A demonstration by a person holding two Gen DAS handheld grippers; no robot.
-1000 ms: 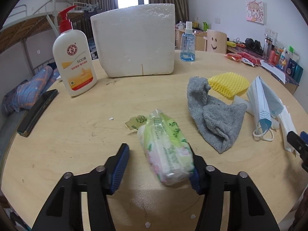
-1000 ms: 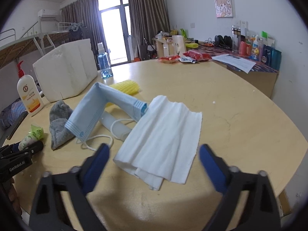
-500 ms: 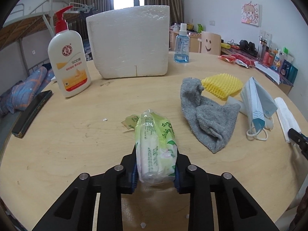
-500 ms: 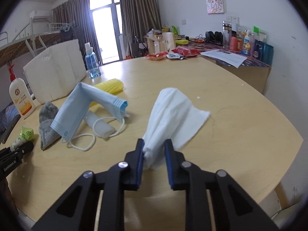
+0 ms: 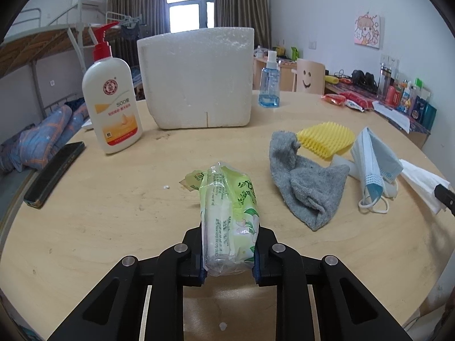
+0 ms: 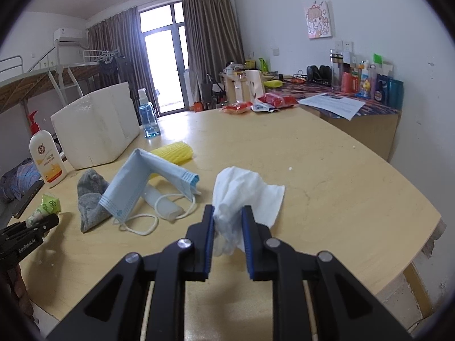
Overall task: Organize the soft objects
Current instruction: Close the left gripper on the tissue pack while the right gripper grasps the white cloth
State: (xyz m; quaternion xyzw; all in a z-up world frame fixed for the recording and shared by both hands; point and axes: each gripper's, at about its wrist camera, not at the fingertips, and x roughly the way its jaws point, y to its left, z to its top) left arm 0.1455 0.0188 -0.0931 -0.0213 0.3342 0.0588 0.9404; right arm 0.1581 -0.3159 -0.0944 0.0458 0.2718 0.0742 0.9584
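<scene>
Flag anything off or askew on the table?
Nothing spilled or broken. The white foam box has a short crack at its bottom edge. The blue face mask lies draped over a white tube. The grey sock is crumpled beside the yellow ridged sponge.

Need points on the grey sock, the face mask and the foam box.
grey sock (image 5: pixel 308 187), left wrist view, on the folded middle.
face mask (image 6: pixel 136 179), right wrist view, on the blue pleated panel.
foam box (image 5: pixel 196 79), left wrist view, on the front wall.
</scene>
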